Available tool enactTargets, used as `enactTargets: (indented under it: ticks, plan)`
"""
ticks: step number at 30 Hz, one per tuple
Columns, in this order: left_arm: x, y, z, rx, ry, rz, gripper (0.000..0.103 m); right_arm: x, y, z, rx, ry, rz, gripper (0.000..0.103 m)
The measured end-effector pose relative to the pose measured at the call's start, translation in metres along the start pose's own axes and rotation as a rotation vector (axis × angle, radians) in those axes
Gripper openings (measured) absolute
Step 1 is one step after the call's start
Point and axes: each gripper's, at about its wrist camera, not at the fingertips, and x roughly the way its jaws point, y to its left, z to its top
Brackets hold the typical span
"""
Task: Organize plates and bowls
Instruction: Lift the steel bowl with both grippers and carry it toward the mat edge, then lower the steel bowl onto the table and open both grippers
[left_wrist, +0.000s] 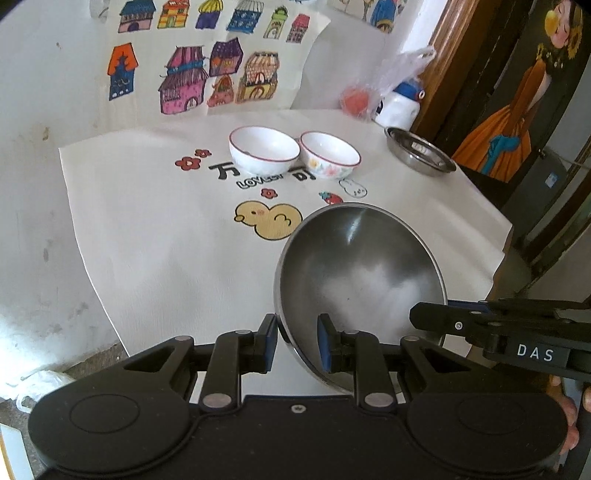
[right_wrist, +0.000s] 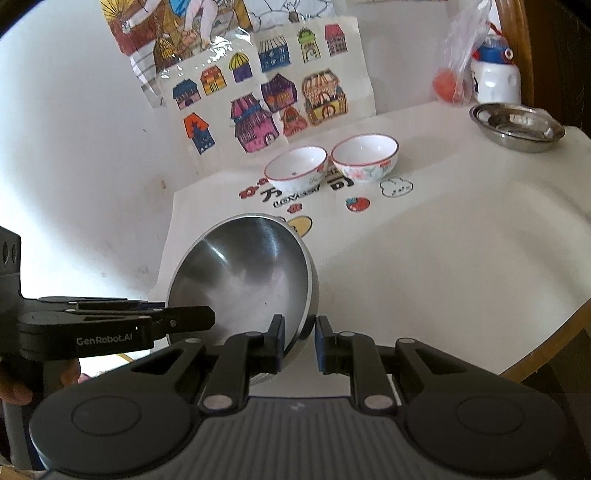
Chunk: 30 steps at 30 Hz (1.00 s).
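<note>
The left gripper pinches the near rim of a tilted steel bowl above the printed tablecloth, the right gripper apparently clamps its opposite rim, and two white ceramic bowls sit touching beyond, a steel dish far right.

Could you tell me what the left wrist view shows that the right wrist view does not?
Only the left wrist view shows the yellow duck print whole and the orange-dress picture at far right.

Only the right wrist view shows the table's wooden edge and the upper poster.

Both show the tilted steel bowl, gripped at its rim by the left gripper and the right gripper, two white bowls side by side, and a steel dish.
</note>
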Motion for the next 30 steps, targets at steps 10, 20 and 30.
enactTargets:
  ticks: [10,20,30]
  plan:
    - [0.016,0.001,0.004,0.001,0.042,0.006,0.024,0.012,-0.01,0.004,0.01,0.025,0.013,0.022]
    - [0.02,0.001,0.008,0.013,0.043,-0.006,0.026,0.016,-0.016,0.007,0.016,0.029,0.043,0.026]
    - [0.01,0.016,0.015,-0.008,-0.026,0.004,0.051,0.012,-0.029,0.011,0.016,-0.004,0.034,0.043]
